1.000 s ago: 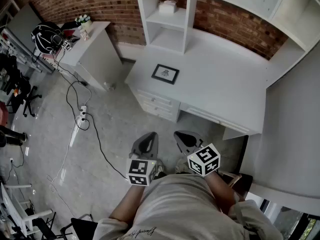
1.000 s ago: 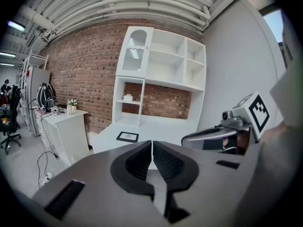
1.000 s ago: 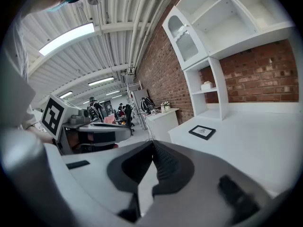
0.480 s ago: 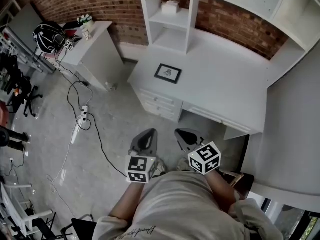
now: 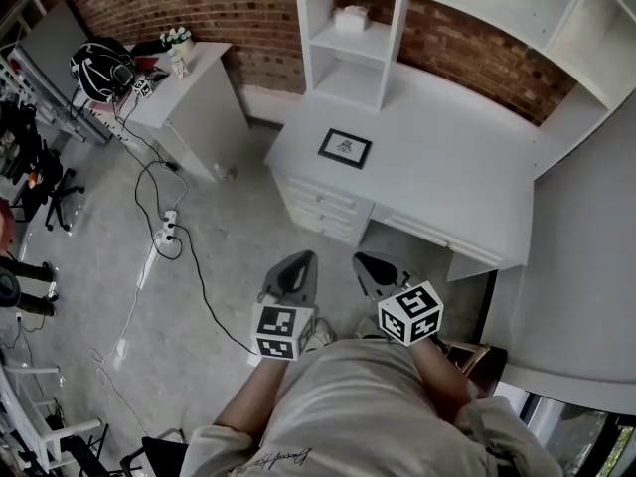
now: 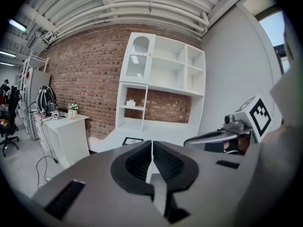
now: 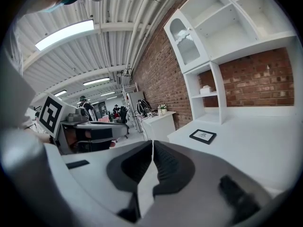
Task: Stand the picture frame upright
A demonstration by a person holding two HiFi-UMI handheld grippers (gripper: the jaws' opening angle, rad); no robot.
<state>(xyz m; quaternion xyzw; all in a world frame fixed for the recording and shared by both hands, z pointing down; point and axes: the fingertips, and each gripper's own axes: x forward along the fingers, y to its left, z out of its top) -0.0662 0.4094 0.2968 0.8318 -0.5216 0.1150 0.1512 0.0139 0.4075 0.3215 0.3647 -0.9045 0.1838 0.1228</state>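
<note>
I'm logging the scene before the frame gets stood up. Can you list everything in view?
picture frame: one, black, lying flat on the desk's left part
desk: one, white, against the brick wall
shelf unit: one, white, at the desk's back
box: one, white, on an upper shelf
side cabinet: one, white, left of the desk
bag: one, black, beyond the cabinet
power strip: one, white, on the floor
left gripper: one, grey, shut, empty, short of the desk
right gripper: one, grey, shut, empty, beside the left
</note>
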